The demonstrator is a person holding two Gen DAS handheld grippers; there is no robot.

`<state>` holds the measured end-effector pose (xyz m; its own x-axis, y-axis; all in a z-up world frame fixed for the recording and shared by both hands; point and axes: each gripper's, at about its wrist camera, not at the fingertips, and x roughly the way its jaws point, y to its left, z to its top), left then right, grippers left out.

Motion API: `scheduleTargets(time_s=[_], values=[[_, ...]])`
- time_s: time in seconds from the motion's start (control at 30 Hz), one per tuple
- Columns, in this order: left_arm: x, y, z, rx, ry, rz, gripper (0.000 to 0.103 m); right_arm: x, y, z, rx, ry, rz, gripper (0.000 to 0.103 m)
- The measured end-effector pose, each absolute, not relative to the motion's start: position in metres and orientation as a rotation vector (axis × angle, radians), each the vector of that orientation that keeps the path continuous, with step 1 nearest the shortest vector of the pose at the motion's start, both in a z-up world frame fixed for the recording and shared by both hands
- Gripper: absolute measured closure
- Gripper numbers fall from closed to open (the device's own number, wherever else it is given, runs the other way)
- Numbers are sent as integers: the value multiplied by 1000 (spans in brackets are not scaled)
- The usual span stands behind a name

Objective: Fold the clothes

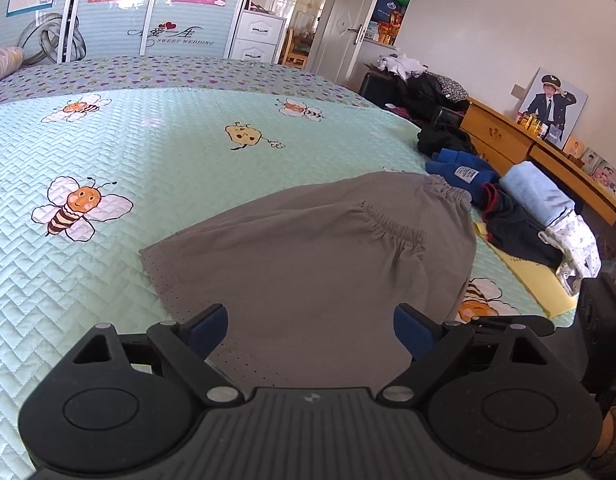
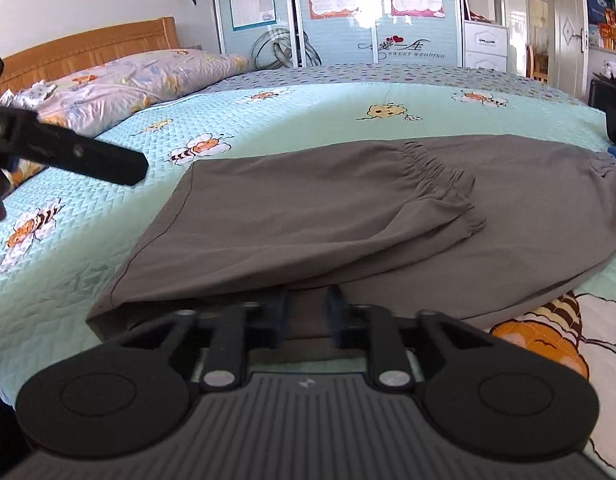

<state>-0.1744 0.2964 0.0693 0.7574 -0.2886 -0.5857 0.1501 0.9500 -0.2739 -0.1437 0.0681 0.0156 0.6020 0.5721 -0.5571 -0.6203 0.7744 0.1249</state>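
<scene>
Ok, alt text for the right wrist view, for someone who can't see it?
Right gripper nearly shut, fingers tucked under the near edge of folded grey elastic-waist shorts on a mint bee-print quilted bedspread. The left gripper's black finger juts in from the left.

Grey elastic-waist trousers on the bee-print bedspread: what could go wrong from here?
1. The right gripper has its narrow jaws under the near fold of the grey elastic-waist trousers; it may pinch only one layer and drag the fold apart.
2. The left gripper hangs open over the cloth, holding nothing, so the other side may slide on the quilted bee-print bedspread.
3. The pile of folded clothes lies close beside the waistband; a sweep could knock it.
</scene>
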Motion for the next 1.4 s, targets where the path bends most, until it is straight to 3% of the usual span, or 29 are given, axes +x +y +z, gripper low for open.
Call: scheduleTargets(time_s=[0.07,0.17,0.57,0.63,1.0,1.17,1.4], values=[[-178,298,72,-224,665,-236,11,-143,66,15,-34,646,695,93],[-185,303,75,-251,655,-231,11,-135,54,12,116,718,680,96],[-204,305,92,-303,618,-240,10,-140,69,-13,596,921,806,96],[-208,305,95,-304,612,-242,10,-141,68,-18,645,922,777,100],[-216,306,103,-305,602,-247,9,-157,91,-24,629,891,894,100],[-213,304,100,-301,617,-245,9,-164,101,-16,571,890,987,95],[-193,293,79,-276,685,-243,8,-164,96,-15,565,894,953,99]])
